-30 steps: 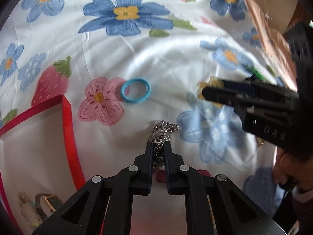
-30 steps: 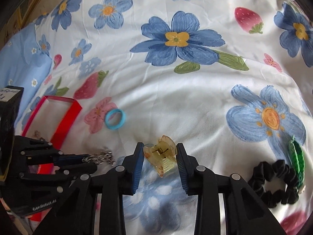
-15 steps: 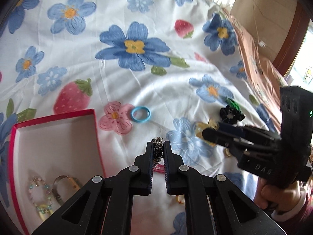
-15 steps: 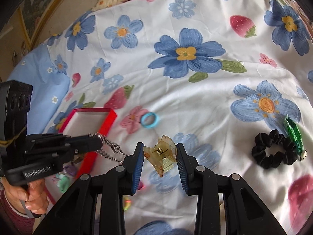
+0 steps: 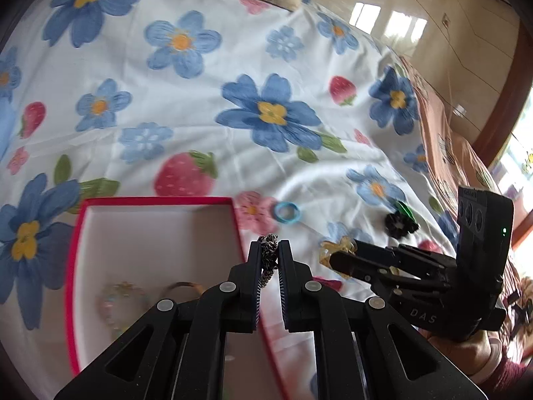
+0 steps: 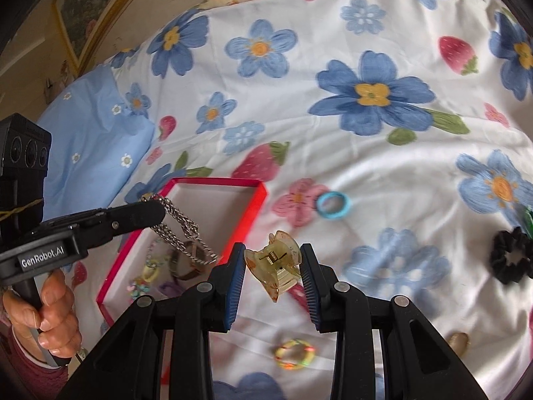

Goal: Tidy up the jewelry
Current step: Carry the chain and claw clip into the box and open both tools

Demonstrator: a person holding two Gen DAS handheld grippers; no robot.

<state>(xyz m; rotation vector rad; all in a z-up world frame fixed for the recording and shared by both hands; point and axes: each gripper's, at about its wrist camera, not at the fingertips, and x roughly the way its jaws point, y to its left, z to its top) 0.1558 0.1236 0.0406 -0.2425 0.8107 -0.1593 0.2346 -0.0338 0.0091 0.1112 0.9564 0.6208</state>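
My left gripper (image 5: 269, 250) is shut on a silver chain (image 5: 269, 256). In the right wrist view the same chain (image 6: 183, 230) dangles from the left gripper (image 6: 156, 208) over the red box (image 6: 256, 213). The red box (image 5: 150, 201) has a white inside holding a bead bracelet (image 5: 116, 296) and a watch (image 6: 185, 263). My right gripper (image 6: 273, 260) is shut on an amber hair claw (image 6: 273, 263), held above the bedspread to the right of the box. From the left wrist view the claw (image 5: 336, 248) shows at the right gripper's tip.
On the flowered bedspread lie a blue ring (image 6: 333, 206), a black scrunchie (image 6: 511, 260) with a green clip, and a multicoloured bracelet (image 6: 294, 358). A light blue pillow (image 6: 96, 140) sits at far left. A hand (image 6: 50, 310) grips the left tool's handle.
Both grippers rose from the bedspread. The left one carried the chain up and leftwards over the red box; the right one lifted the hair claw and followed toward the box.
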